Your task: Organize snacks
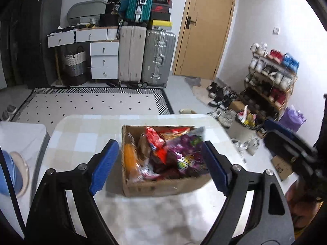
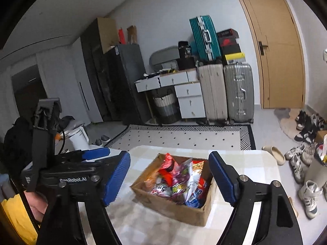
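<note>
Left hand-held gripper (image 1: pixel 159 163): released, blue pads spread wide, nothing between them; it hangs above the surface (image 1: pixel 85 134) and looks down at the cardboard box (image 1: pixel 163 185). Right hand-held gripper (image 2: pixel 169 175): likewise released and empty, raised over the same box. Each tool appears at the edge of the other's view, apart from the box.

The box sits upright on the checked surface, near its middle, open at the top. It is filled with snack packets (image 1: pixel 175 153) in red, purple and orange, piled loosely, some standing above the rim. Beyond the surface lies a patterned rug (image 1: pixel 92 102); suitcases (image 1: pixel 147 55) stand against the far wall beside a wooden door (image 1: pixel 206 26).
</note>
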Motion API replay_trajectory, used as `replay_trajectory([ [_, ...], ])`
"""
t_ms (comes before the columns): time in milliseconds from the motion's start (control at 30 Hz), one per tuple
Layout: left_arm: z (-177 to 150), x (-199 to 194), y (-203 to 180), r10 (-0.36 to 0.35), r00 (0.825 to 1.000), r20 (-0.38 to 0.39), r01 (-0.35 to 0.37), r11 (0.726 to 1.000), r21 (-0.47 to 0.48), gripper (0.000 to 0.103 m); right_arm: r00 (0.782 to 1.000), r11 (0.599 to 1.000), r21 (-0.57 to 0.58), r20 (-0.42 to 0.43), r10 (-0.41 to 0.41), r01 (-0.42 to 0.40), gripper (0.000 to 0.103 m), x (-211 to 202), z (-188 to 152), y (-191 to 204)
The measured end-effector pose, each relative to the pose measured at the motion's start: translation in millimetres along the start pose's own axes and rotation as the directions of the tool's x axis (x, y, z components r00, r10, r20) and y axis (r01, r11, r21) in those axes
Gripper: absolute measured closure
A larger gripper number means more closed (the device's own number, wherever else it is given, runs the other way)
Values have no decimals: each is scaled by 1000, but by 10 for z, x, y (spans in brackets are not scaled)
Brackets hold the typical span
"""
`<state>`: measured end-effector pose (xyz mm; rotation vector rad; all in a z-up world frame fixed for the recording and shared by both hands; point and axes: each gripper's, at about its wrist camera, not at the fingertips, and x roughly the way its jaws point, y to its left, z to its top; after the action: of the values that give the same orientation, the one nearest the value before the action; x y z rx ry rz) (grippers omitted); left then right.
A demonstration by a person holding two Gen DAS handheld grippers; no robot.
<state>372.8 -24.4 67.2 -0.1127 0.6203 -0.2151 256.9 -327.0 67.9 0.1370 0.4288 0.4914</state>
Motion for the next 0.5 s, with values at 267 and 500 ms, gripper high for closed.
replay_trajectory([
  [267,-226,-902,-211,47,991,123,-52,998,40,17,998,999,39,65,10,-13,15,-631,-201,324],
  [500,-483,-1722,-361,42,970,239,-59,996,63,0,987,1000,25,158,-7,3,2,-1149,-362,600],
])
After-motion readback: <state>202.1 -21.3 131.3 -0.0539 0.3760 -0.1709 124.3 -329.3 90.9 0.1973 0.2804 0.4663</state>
